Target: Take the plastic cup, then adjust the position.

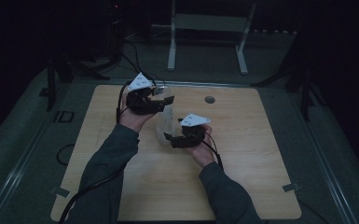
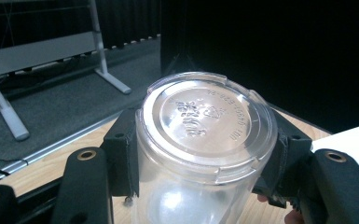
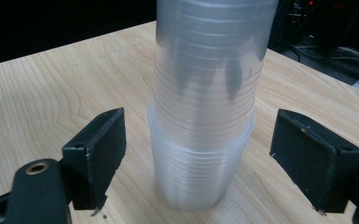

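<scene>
Left gripper (image 2: 200, 186) clamps the top cup (image 2: 205, 140), right gripper (image 3: 198, 158) gapes wide around the stack's base (image 3: 198, 172); it should pinch low before the pull.

a tall stack of clear plastic containers (image 3: 205, 121) stands upright on the wooden surface (image 3: 56, 88), near its middle. the upper containers sit nested in a slightly wider bottom one, their ribbed rims layered. a clear round lid (image 2: 205, 123) with embossed lettering caps the top.
</scene>
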Demonstrator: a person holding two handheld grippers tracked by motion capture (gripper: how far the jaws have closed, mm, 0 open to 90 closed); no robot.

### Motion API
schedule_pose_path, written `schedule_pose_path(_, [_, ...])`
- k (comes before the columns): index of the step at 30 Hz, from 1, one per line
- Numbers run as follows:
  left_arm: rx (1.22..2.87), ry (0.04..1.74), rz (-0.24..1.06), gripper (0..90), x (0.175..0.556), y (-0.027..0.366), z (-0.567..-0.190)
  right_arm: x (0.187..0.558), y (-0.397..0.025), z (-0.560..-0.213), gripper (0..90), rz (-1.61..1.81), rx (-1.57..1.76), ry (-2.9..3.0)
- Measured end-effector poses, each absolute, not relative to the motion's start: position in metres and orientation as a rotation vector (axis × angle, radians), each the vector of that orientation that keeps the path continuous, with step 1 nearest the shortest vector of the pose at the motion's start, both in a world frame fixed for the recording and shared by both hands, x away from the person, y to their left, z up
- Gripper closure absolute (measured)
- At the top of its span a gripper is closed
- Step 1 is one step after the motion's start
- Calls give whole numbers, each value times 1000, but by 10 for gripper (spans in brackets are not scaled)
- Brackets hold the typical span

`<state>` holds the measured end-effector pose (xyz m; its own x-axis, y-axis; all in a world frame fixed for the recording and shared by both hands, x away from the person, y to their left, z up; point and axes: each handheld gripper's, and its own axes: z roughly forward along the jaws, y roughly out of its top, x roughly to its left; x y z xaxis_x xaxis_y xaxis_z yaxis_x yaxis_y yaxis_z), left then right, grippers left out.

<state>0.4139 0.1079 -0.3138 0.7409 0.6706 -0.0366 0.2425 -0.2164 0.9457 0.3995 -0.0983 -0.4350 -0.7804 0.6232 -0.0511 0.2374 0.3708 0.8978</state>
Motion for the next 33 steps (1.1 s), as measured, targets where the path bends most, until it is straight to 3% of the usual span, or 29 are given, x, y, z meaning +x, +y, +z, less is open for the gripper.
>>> schedule_pose_path(33, [1757, 635, 471, 406, 386, 117, -288, 387, -120, -429, 185, 1429, 770, 2221])
